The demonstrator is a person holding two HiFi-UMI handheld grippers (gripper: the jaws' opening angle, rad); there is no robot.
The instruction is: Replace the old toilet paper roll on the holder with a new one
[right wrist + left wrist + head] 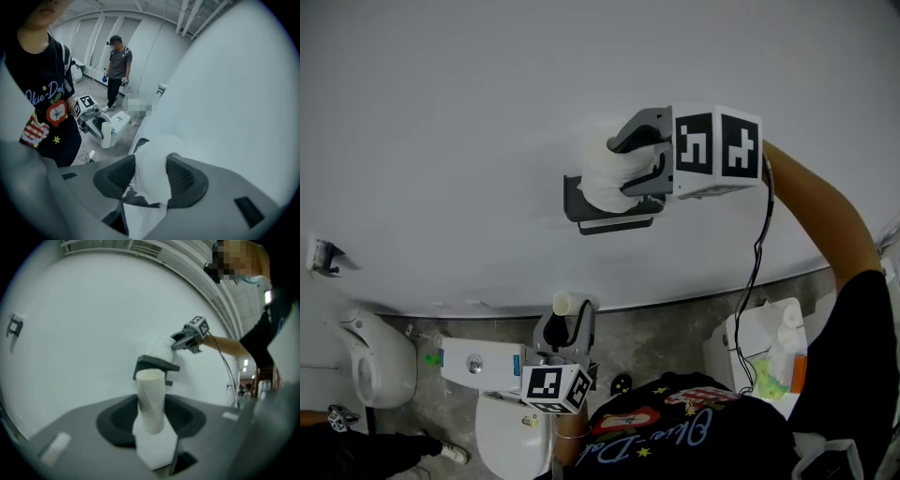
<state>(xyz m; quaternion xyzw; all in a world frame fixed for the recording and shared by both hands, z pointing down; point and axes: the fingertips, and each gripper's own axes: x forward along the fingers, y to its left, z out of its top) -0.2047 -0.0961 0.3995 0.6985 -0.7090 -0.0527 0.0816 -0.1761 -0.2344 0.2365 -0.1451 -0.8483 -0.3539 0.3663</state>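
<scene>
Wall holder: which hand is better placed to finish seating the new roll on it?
Right. The right gripper is at the holder, its fingers straddling the new roll; the left gripper is lower, gripping the empty cardboard tube.

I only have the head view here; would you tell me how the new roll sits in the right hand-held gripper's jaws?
Observer: In the right gripper view the new roll fills the gap between the pads of the right hand-held gripper; whether they press I cannot tell.
Operator: And the left side?
Observer: The left hand-held gripper clamps the bare cardboard tube between its pads, open end toward the wall holder.
Operator: Anyone nearby?
Observer: A second person in a grey top stands farther down the room.
</scene>
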